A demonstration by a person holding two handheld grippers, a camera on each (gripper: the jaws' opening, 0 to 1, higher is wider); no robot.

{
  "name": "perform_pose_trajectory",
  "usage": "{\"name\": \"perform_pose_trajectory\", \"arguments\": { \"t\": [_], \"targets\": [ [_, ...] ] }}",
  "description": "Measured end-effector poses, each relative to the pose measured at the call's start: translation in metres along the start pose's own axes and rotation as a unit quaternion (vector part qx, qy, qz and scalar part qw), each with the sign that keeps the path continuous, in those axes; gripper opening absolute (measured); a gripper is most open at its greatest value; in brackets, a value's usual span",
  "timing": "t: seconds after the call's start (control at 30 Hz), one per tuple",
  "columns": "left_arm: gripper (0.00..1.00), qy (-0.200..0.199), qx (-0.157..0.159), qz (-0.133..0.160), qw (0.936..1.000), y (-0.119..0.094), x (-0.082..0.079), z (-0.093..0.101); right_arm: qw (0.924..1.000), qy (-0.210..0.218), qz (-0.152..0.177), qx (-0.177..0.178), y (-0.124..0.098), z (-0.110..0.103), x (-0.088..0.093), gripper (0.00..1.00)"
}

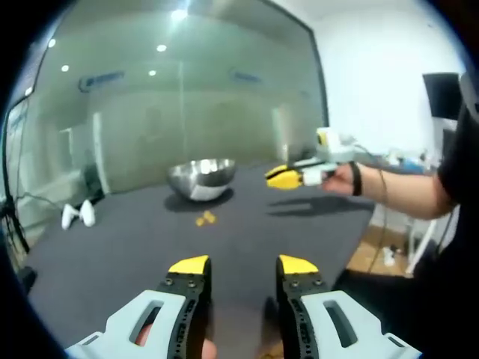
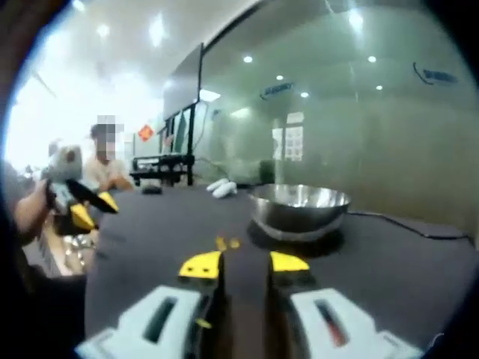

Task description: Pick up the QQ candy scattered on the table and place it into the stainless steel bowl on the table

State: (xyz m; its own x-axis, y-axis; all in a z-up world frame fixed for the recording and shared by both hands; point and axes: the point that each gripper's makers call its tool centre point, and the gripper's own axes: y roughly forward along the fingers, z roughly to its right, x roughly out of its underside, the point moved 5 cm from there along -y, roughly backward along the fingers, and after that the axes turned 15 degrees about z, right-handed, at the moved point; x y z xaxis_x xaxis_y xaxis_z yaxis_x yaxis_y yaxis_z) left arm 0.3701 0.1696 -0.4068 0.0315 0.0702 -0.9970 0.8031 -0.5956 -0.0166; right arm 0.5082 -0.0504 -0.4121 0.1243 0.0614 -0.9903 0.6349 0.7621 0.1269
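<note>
QQ candies (image 1: 205, 218), small yellow pieces on the dark table (image 1: 112, 247) at six o'clock of the stainless steel bowl (image 1: 202, 178), likely light, soft, springy, best pinched gently across the middle; left gripper (image 1: 243, 264) and right gripper (image 2: 244, 263) jaws apart, empty.

A big glass wall (image 1: 187, 97) is standing behind the dark table (image 1: 135, 239). Little round lights (image 1: 161, 48) are shining in it. Two white things (image 1: 78, 215) are lying near the table's far edge. A black cable (image 2: 404, 224) is running across the table. A black screen (image 1: 441, 93) is hanging on the white wall.
</note>
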Motion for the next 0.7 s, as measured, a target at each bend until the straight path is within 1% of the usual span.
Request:
{"name": "perform_pose_trajectory", "arguments": {
  "t": [0.17, 0.3, 0.43, 0.5, 0.63, 0.7],
  "targets": [
    [0.36, -0.004, -0.004, 0.002, 1.0000, -0.002, 0.000, -0.001, 0.9996, 0.009, -0.018, -0.019, 0.010, -0.008, 0.015, 0.24],
    [0.36, -0.003, -0.005, 0.000, 1.0000, -0.004, 0.001, -0.002, 0.9988, 0.010, -0.026, -0.039, 0.022, -0.014, 0.020, 0.24],
    [0.36, -0.004, -0.010, 0.004, 0.9999, -0.005, 0.001, -0.003, 0.9977, 0.017, -0.038, -0.053, 0.039, -0.020, 0.027, 0.24],
    [0.36, -0.007, -0.011, 0.006, 0.9999, -0.006, 0.001, -0.002, 0.9975, 0.026, -0.043, -0.051, 0.046, -0.021, 0.030, 0.22],
    [0.36, -0.007, -0.011, 0.004, 0.9999, -0.007, 0.003, 0.000, 0.9957, 0.029, -0.061, -0.063, 0.066, -0.025, 0.040, 0.22],
    [0.36, -0.008, -0.012, 0.007, 0.9999, -0.007, 0.002, 0.000, 0.9948, 0.024, -0.071, -0.070, 0.075, -0.027, 0.044, 0.22]
  ]
}}
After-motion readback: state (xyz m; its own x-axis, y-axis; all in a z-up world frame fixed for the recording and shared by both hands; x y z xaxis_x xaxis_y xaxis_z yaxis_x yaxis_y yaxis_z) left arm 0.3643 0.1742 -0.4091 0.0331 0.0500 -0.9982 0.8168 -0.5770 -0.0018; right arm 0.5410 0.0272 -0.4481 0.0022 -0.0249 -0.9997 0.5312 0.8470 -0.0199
